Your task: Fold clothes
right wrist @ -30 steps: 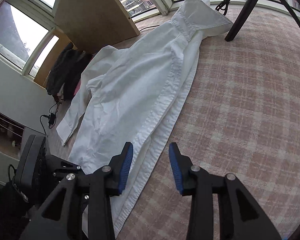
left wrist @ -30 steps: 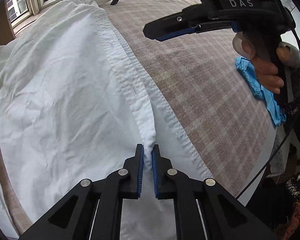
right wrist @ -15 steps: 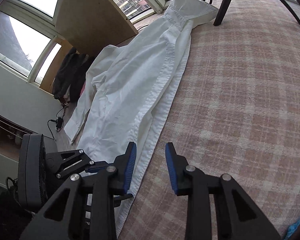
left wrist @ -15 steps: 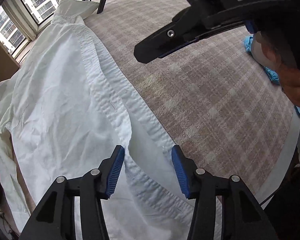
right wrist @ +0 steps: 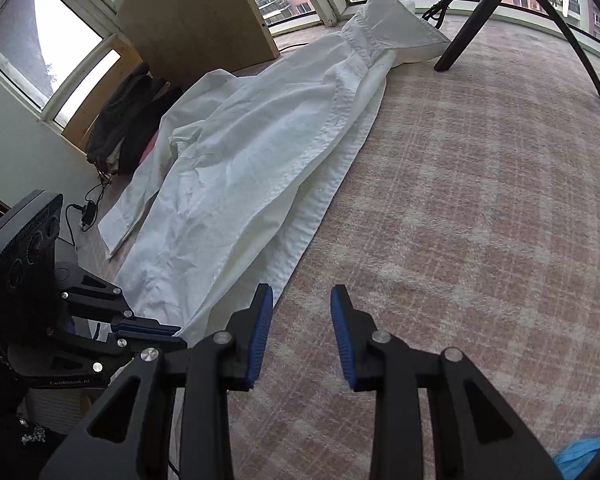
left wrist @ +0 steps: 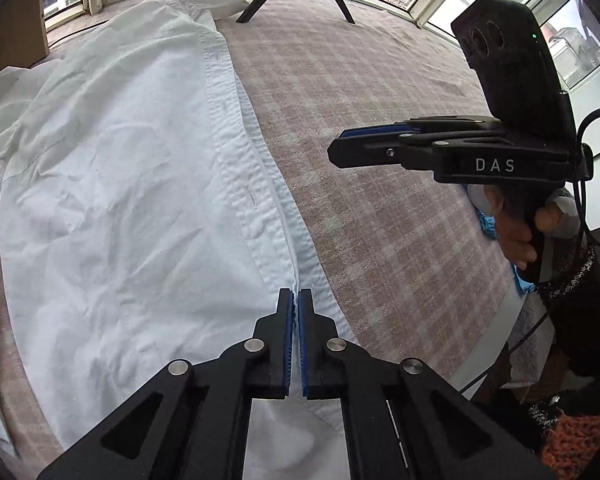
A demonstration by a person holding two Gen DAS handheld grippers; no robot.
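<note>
The white shirt (left wrist: 120, 200) lies flat on the left side of the checked blanket (left wrist: 380, 208). The left gripper (left wrist: 298, 298) pinches the shirt's front edge tight. The right gripper (right wrist: 300, 304) hangs over the bare blanket, a little open, holding nothing.

One white shirt (left wrist: 112, 200), two grippers (left wrist: 297, 300)

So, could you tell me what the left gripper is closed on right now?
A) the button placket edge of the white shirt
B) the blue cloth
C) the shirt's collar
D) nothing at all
A: the left gripper pinches the placket edge of the white shirt.
</note>
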